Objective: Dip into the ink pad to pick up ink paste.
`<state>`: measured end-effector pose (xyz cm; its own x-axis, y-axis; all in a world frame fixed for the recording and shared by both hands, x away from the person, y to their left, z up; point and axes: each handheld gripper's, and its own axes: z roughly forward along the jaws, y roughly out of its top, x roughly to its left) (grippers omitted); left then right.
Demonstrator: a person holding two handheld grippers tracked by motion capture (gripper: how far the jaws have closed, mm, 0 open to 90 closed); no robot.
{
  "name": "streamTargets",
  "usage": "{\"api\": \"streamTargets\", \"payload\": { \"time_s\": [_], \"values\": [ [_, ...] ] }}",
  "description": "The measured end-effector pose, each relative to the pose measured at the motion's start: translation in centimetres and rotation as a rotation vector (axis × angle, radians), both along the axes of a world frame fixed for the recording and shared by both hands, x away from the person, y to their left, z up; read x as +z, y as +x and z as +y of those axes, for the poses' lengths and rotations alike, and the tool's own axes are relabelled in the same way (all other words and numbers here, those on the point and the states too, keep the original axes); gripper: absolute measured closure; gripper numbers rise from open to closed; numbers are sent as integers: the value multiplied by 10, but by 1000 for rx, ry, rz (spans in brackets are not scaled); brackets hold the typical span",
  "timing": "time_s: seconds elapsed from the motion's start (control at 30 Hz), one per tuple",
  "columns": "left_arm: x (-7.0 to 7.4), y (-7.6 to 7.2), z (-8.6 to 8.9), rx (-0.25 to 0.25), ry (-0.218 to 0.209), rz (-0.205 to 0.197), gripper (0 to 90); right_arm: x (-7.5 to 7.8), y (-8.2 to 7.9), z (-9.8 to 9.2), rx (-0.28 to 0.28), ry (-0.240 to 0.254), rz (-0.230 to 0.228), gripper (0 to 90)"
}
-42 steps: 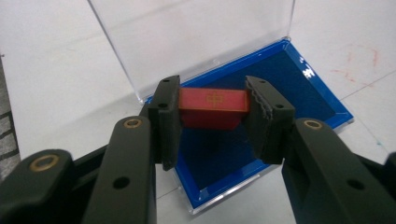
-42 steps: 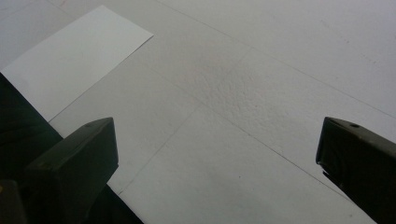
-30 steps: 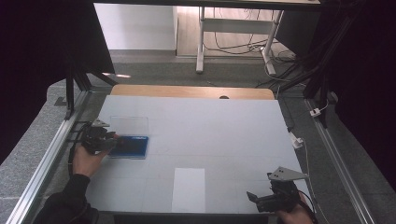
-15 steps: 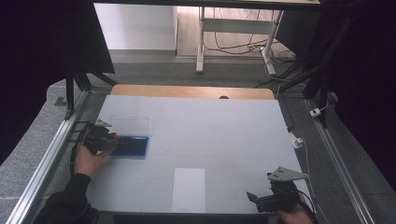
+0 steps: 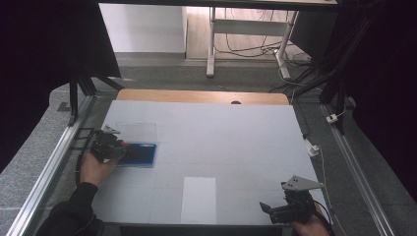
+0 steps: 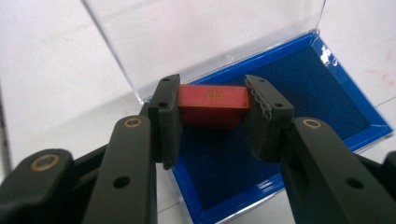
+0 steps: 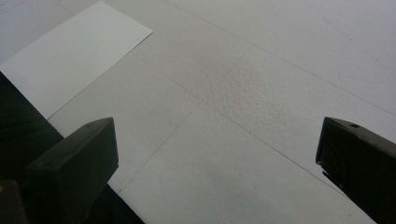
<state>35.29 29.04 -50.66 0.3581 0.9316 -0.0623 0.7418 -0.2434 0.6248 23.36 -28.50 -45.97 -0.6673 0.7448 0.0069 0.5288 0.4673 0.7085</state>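
Note:
A small red block (image 6: 212, 103) with a gold cross mark sits between the jaws of my left gripper (image 6: 212, 116), which is shut on it just above the blue felt tray of an open case (image 6: 299, 93). The case's clear lid (image 6: 205, 32) lies folded back behind it. In the high view the left gripper (image 5: 109, 146) is at the left end of the blue case (image 5: 140, 154), at the table's left side. My right gripper (image 5: 282, 211) rests near the front right edge, its jaws wide open over bare table (image 7: 219, 172).
A white sheet of paper (image 5: 199, 199) lies at the front middle of the grey-white table (image 5: 221, 132); its corner (image 7: 70, 56) is seen left of the right gripper. Metal rails run along both sides. A wooden strip edges the far side.

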Motion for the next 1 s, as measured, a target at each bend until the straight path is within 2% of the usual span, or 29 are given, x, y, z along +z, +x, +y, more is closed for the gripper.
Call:
{"api": "streamTargets", "payload": {
  "time_s": [0.07,0.17,0.23,0.27,0.3,0.33,0.37,0.4,0.43,0.47,0.5,0.53,0.67,1.0],
  "values": [
    [-1,1,3,0,-26,4,587,0,0,0,1,0,-2,0],
    [0,1,1,-1,-12,3,587,0,0,0,0,1,-1,0],
    [1,0,-4,-2,29,-2,587,0,0,0,0,2,0,0],
    [2,-1,-11,-4,87,-10,587,0,0,0,1,-1,-1,0],
    [2,-1,-11,-4,87,-10,587,0,0,0,0,-1,0,0],
    [3,-2,-16,-11,126,-16,587,0,0,0,0,0,0,0],
    [3,-2,-16,-11,126,-16,587,0,0,0,0,-1,1,0],
    [2,-1,-13,-2,99,-12,587,0,0,0,0,-1,1,0],
    [2,-1,-13,-2,99,-12,586,0,0,0,0,-1,0,0],
    [1,0,-5,9,36,-2,586,0,0,0,0,0,0,0],
    [1,0,-5,9,36,-2,586,0,0,0,0,0,0,0],
    [0,0,-2,12,4,-2,586,0,0,0,0,-1,-1,0],
    [0,-1,-2,12,9,-10,585,0,0,0,2,-1,0,0],
    [1,-2,2,6,-18,-2,582,0,0,0,0,1,-1,0]
  ]
}}
